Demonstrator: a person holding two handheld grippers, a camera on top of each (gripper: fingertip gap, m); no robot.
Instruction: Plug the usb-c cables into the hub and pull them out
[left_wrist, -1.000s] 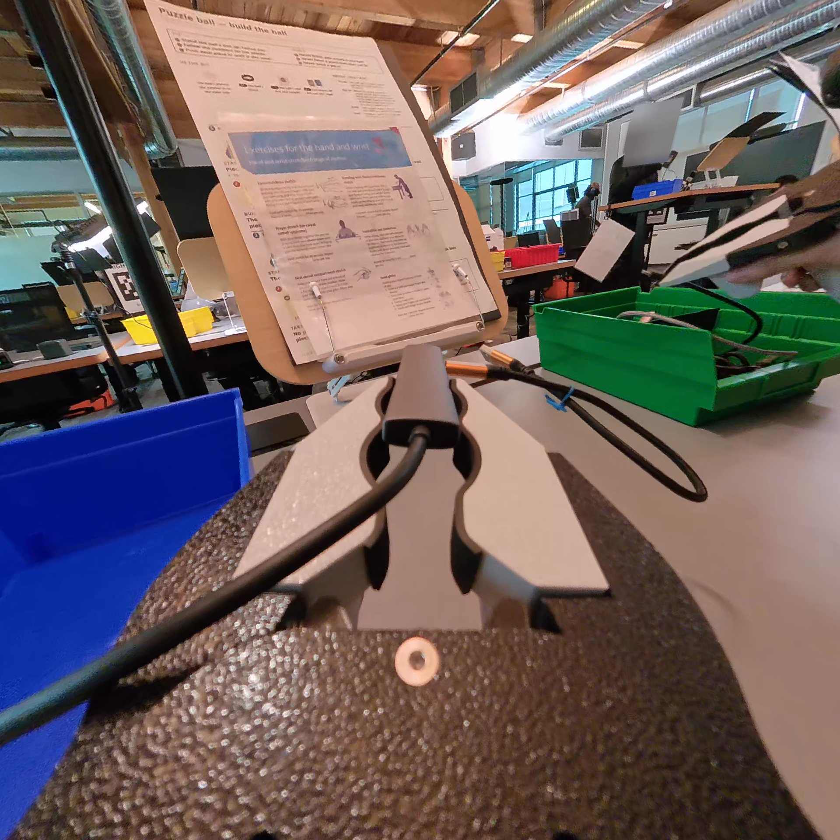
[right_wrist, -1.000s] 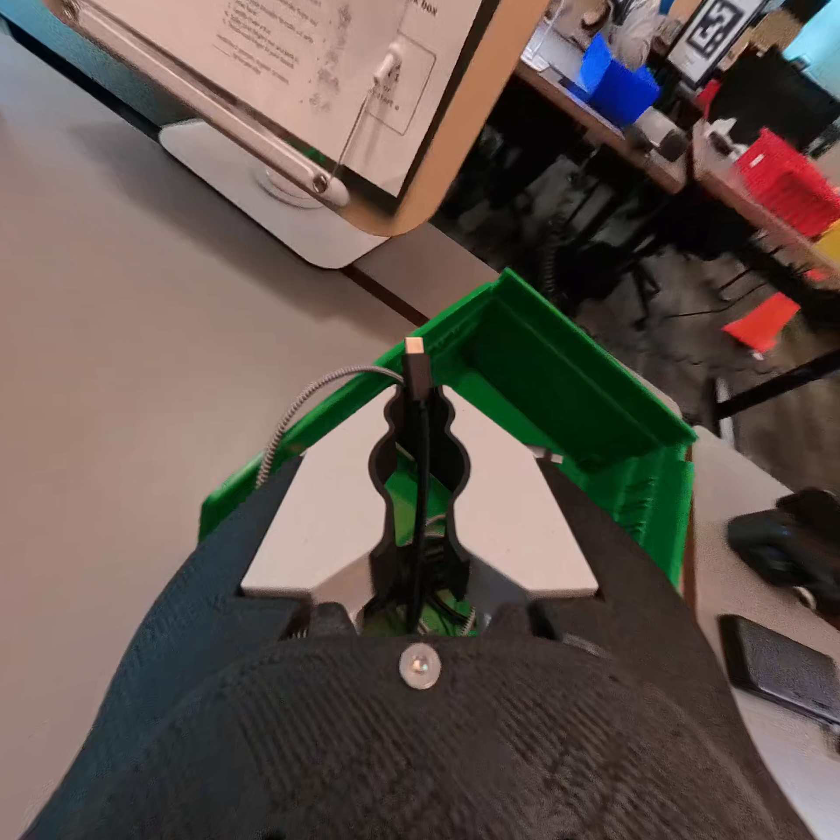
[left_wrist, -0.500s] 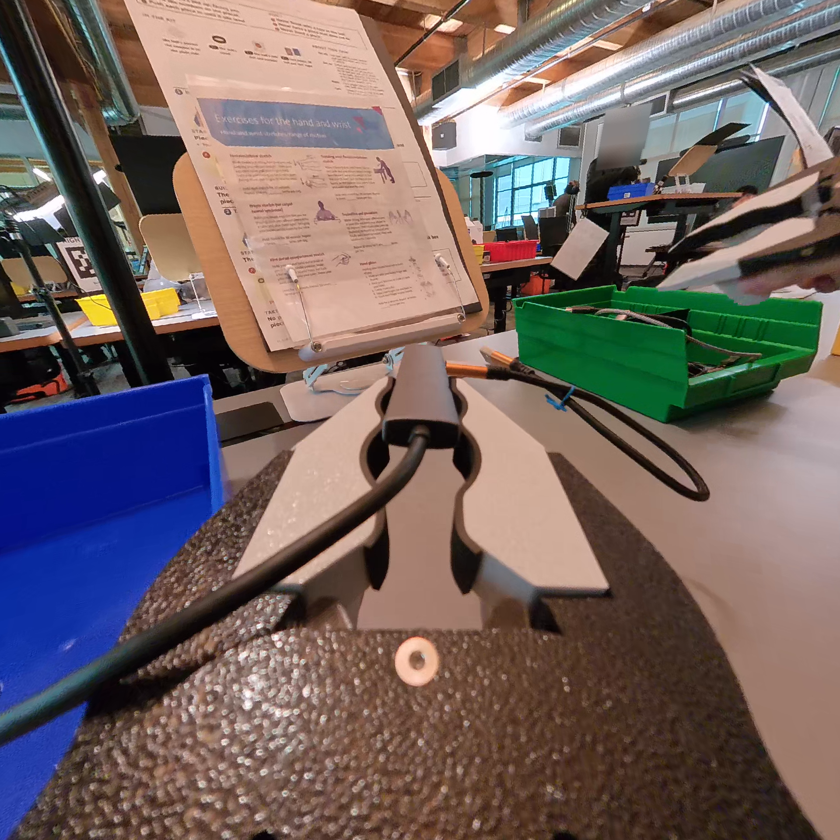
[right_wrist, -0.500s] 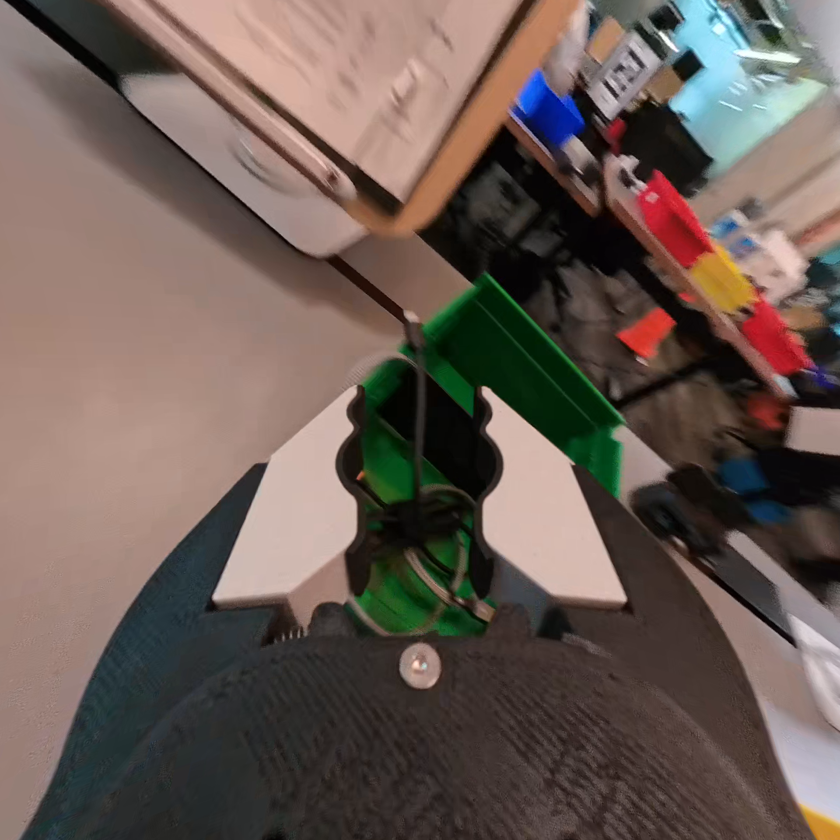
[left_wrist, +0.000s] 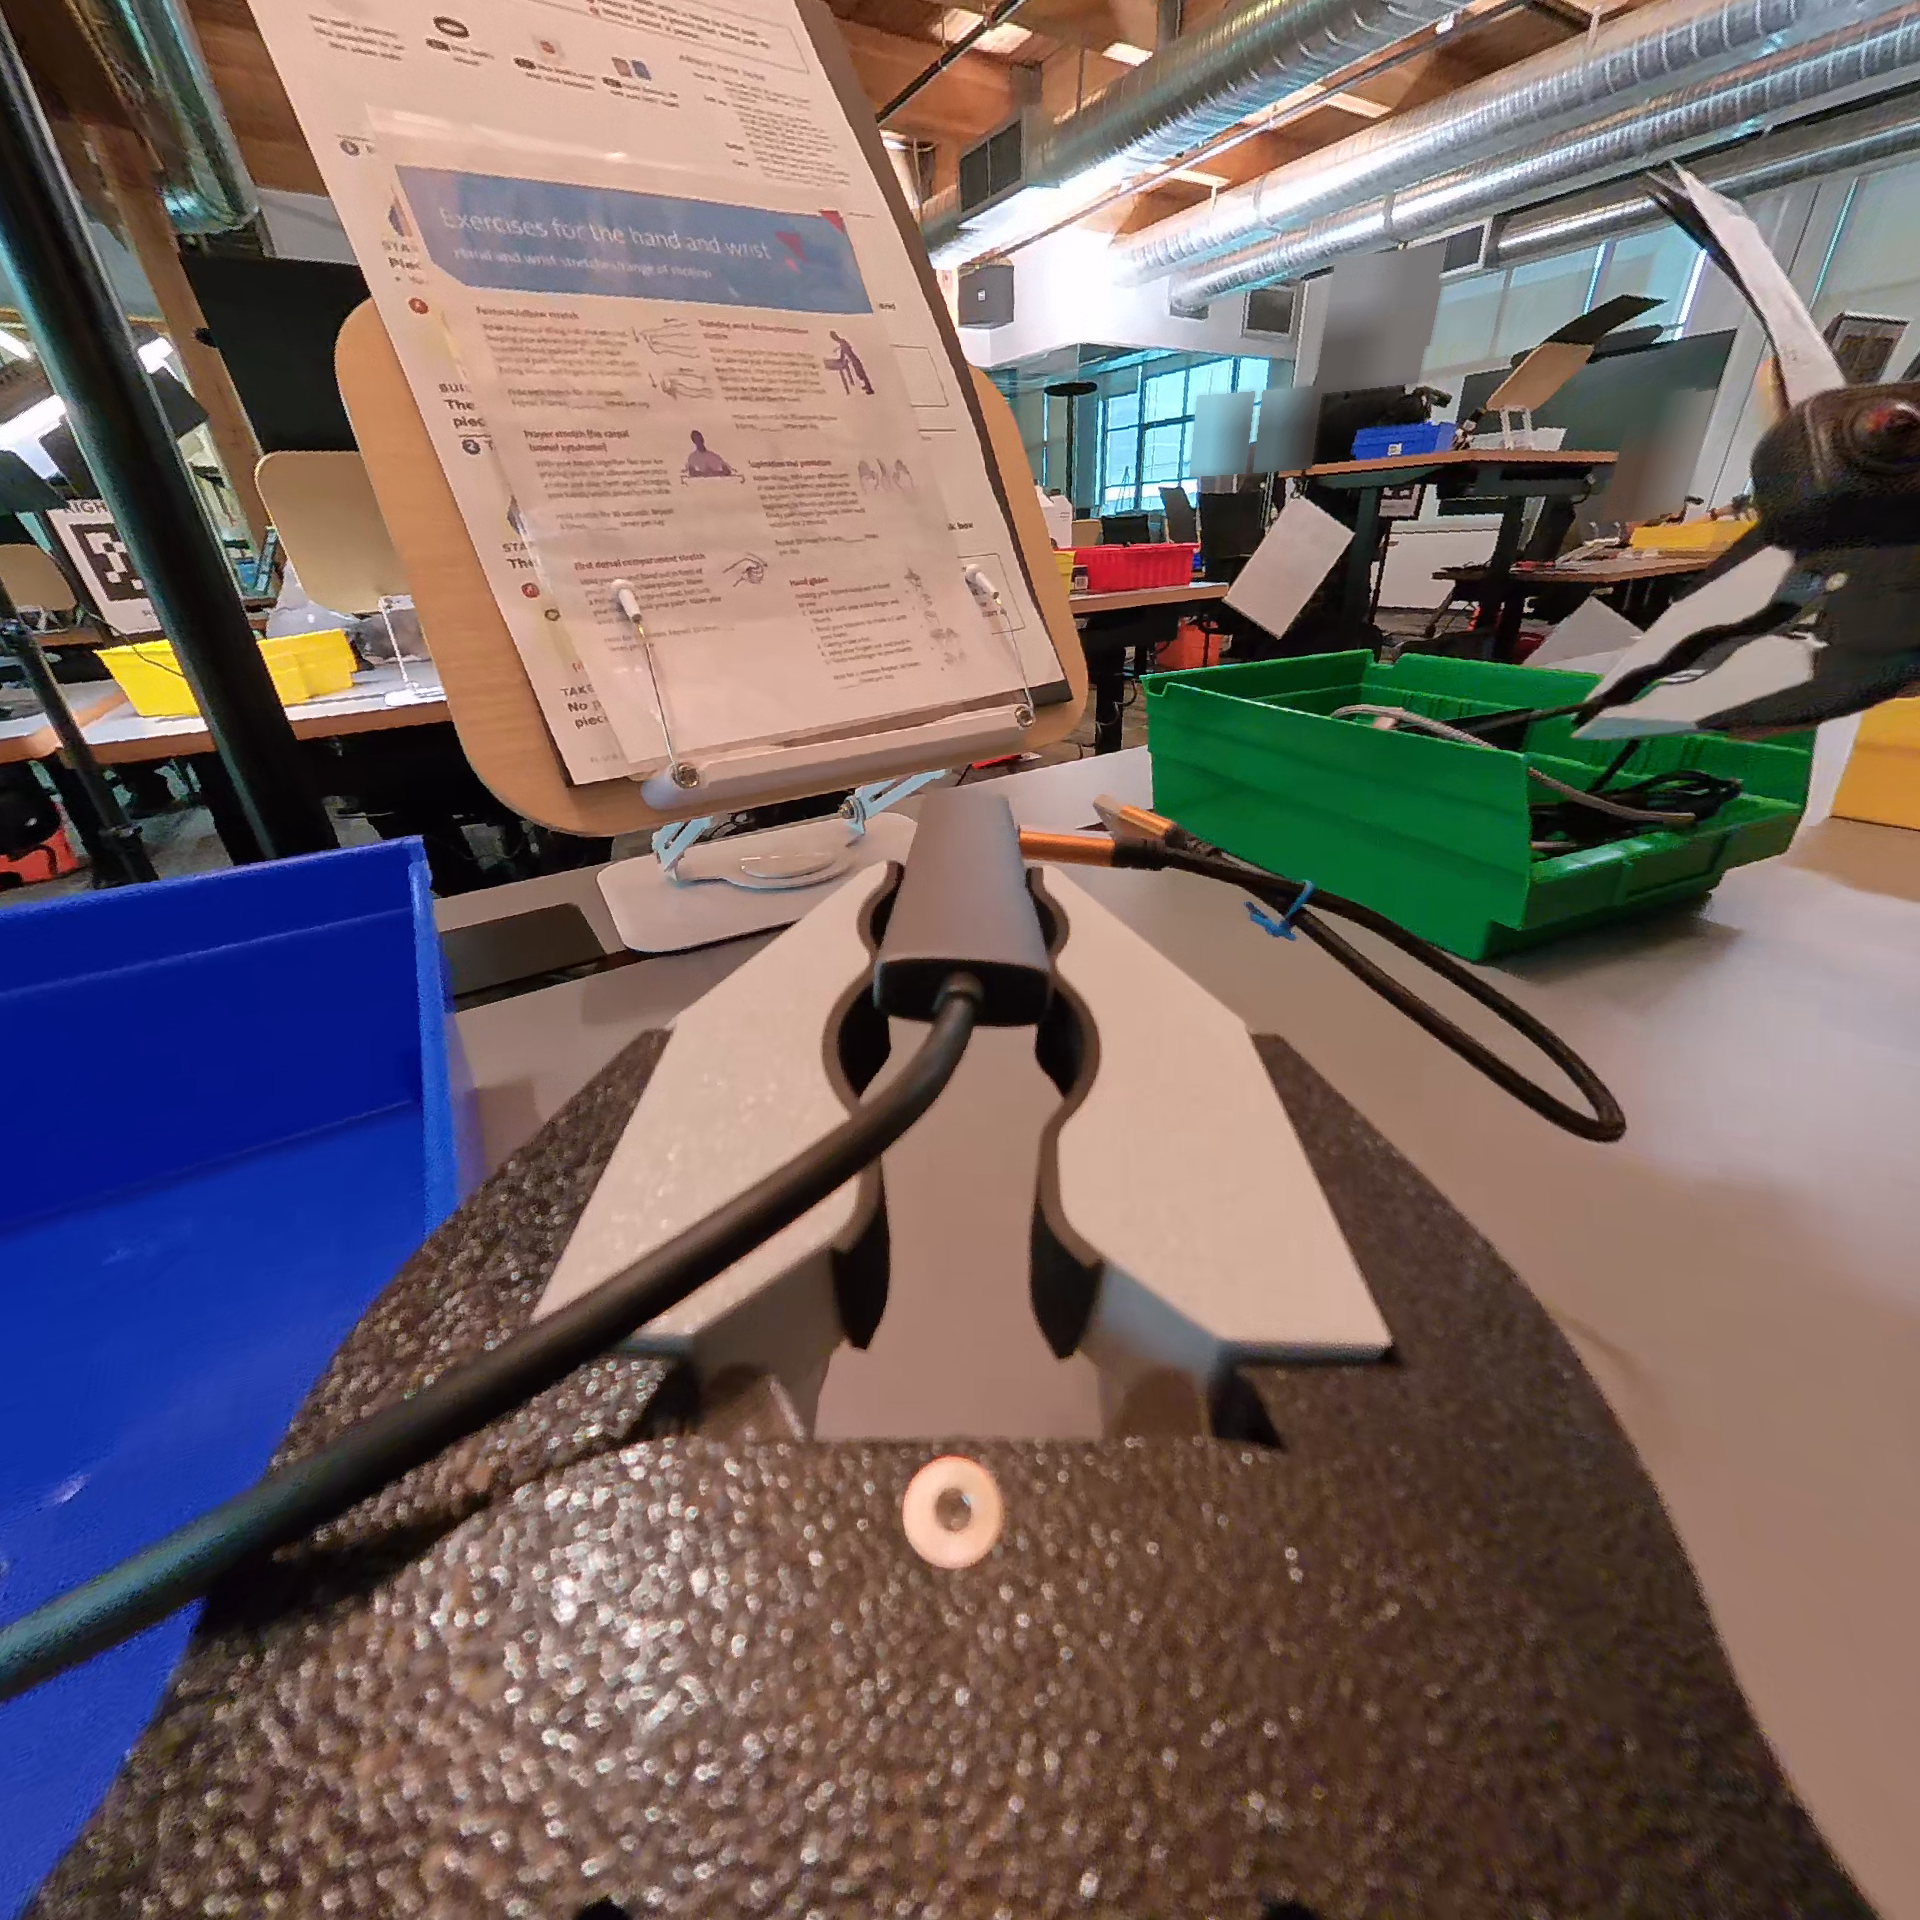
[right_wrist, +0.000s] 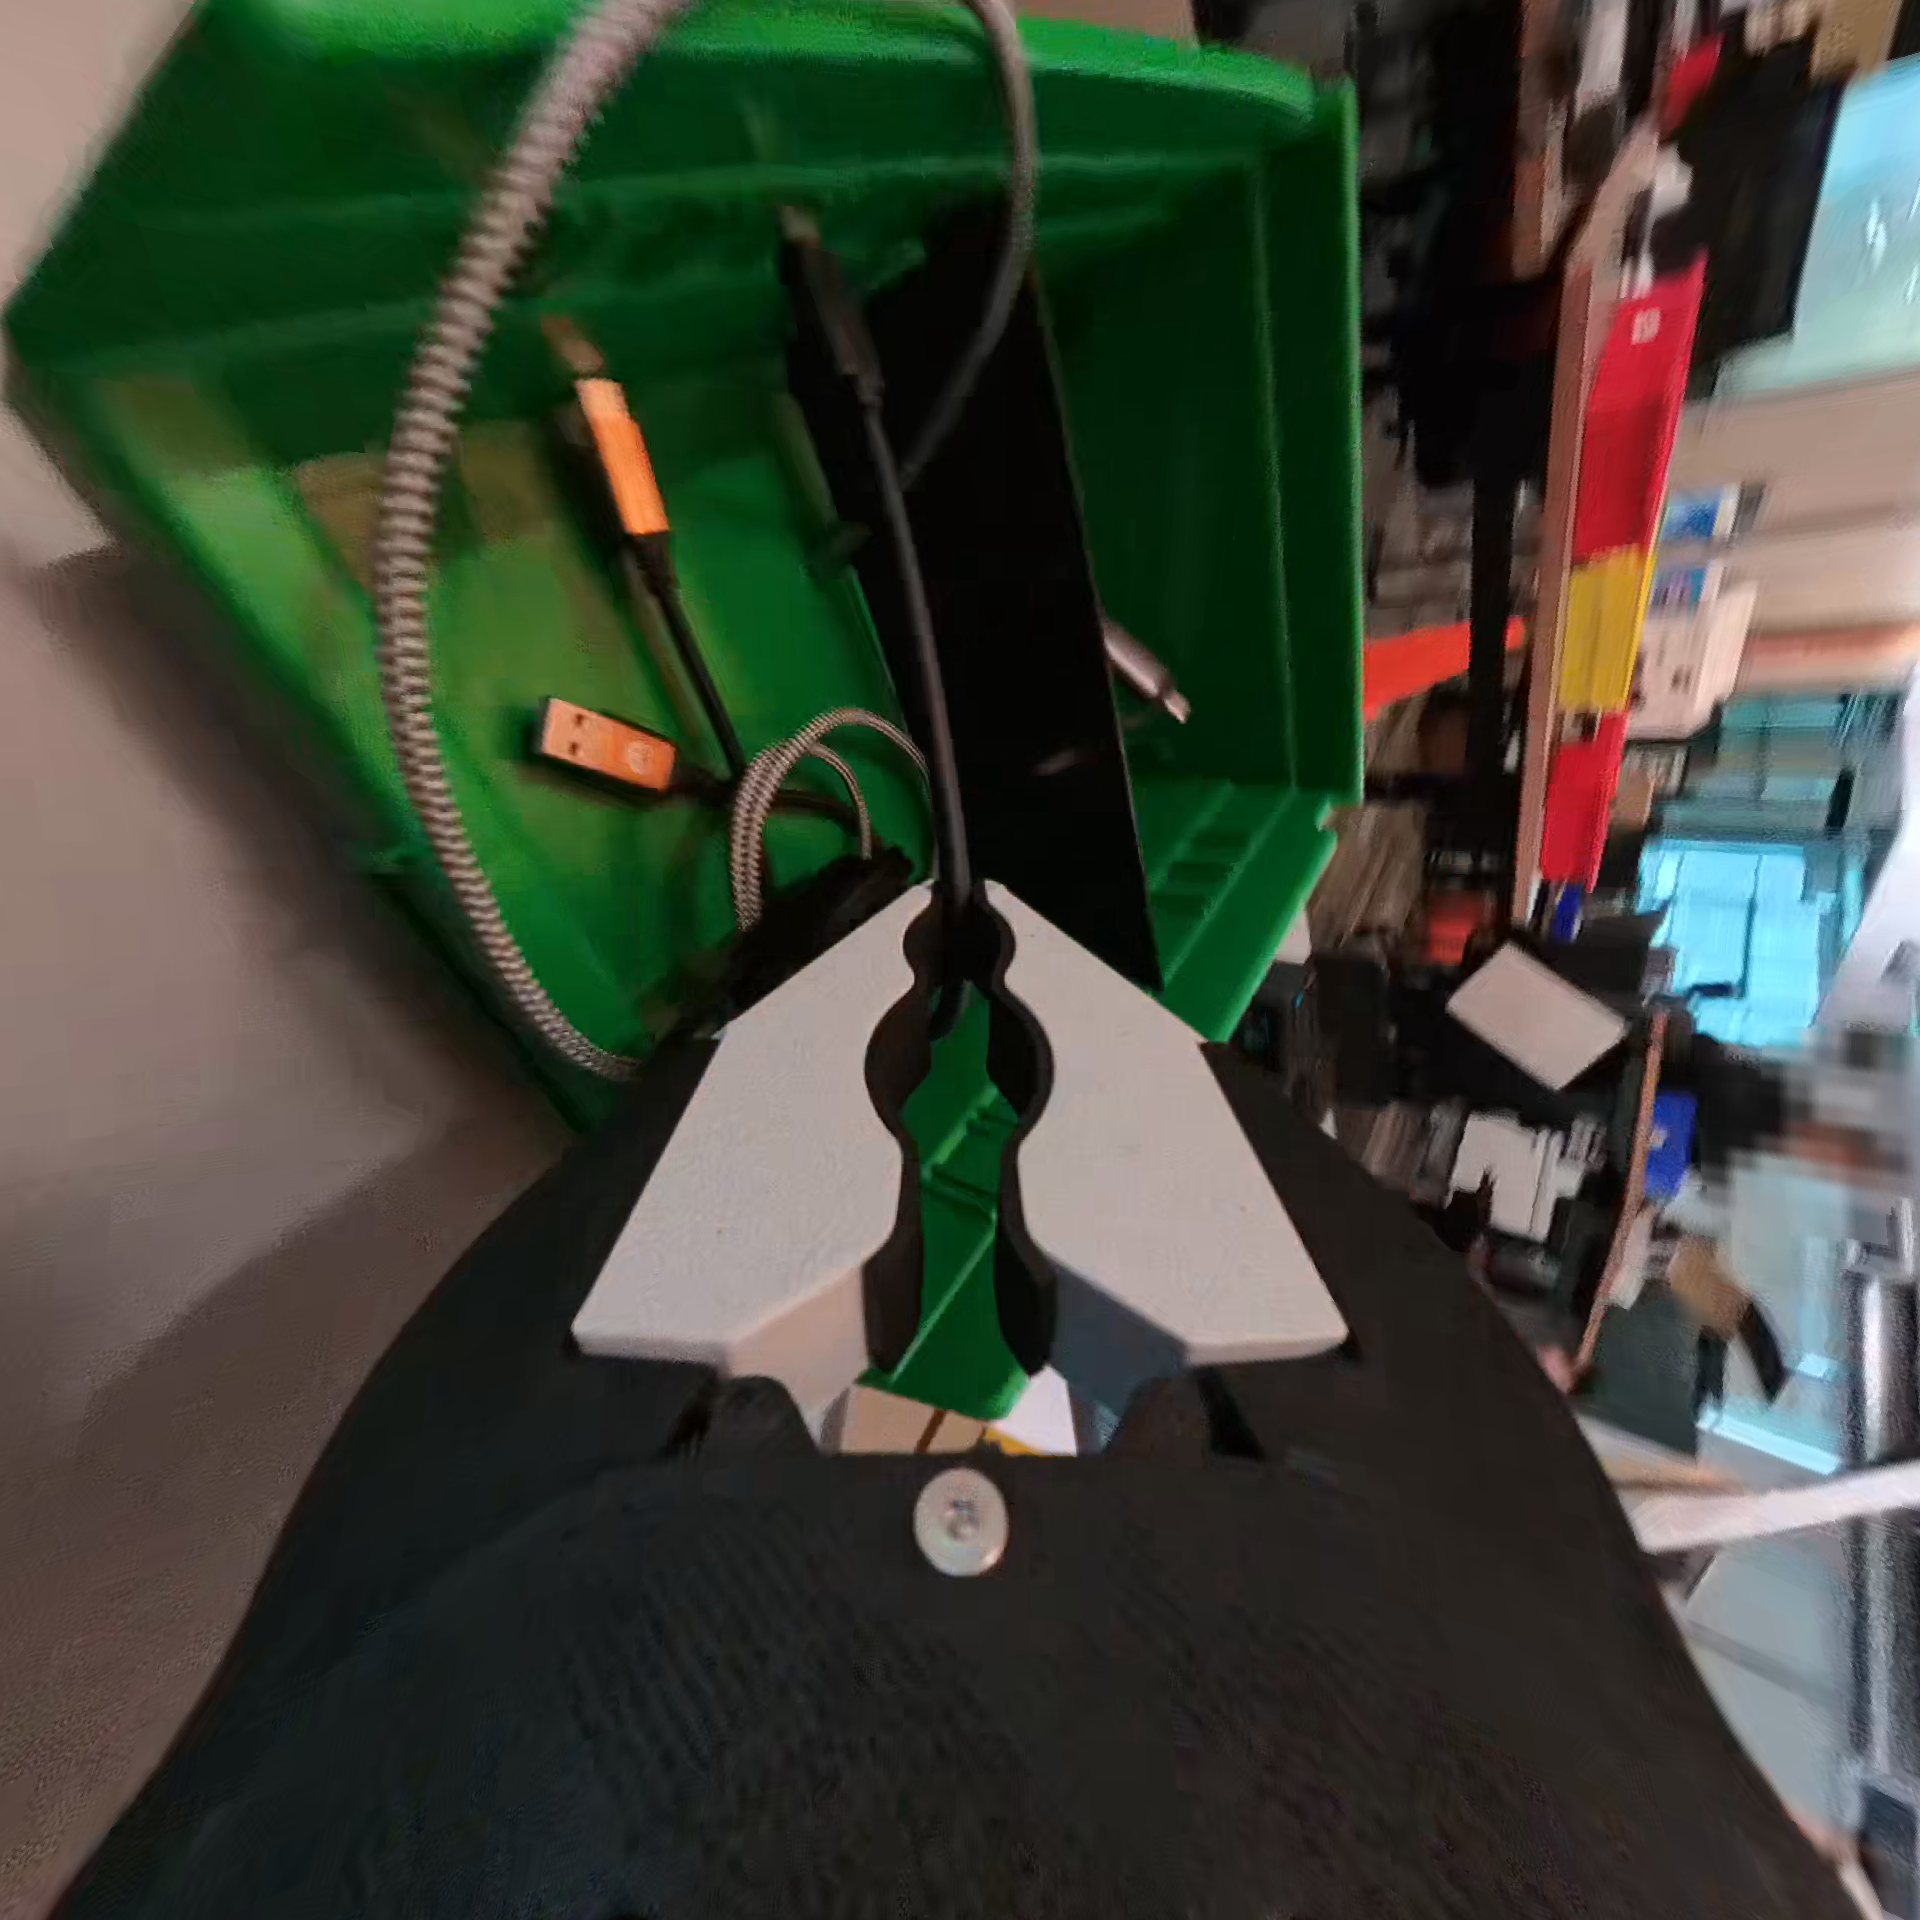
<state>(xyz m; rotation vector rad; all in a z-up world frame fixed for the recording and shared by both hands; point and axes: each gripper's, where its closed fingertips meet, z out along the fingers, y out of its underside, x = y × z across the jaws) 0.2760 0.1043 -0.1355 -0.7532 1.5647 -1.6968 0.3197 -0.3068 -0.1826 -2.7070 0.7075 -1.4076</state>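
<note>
My left gripper (left_wrist: 961, 873) is shut on a dark grey hub (left_wrist: 961, 920), held just above the grey table (left_wrist: 1714, 1143). The hub's own black lead (left_wrist: 623, 1299) trails back to the left. A black cable with an orange collar (left_wrist: 1070, 847) is plugged into the hub's right side and loops on the table (left_wrist: 1455, 1018). Its second orange plug (left_wrist: 1138, 826) lies free beside it. My right gripper (right_wrist: 961, 899) is shut on a thin black cable (right_wrist: 904, 582) over the green bin (right_wrist: 1195, 312). The cable's plug (right_wrist: 821, 270) points away. The left wrist view shows this gripper (left_wrist: 1605, 712) above the bin.
The green bin (left_wrist: 1351, 769) holds a braided grey cable (right_wrist: 416, 623), two orange USB plugs (right_wrist: 623, 468) (right_wrist: 603, 753) and a black divider (right_wrist: 1018, 623). A blue bin (left_wrist: 208, 1039) stands at the left. A document stand (left_wrist: 727, 520) is behind the hub. Spacing between my two grippers at the tips: around 40 cm.
My right gripper opened, let go of the black cable near its plug, turned down over the green bin and shut on the cable farther along. The left gripper kept its hold on the hub.
</note>
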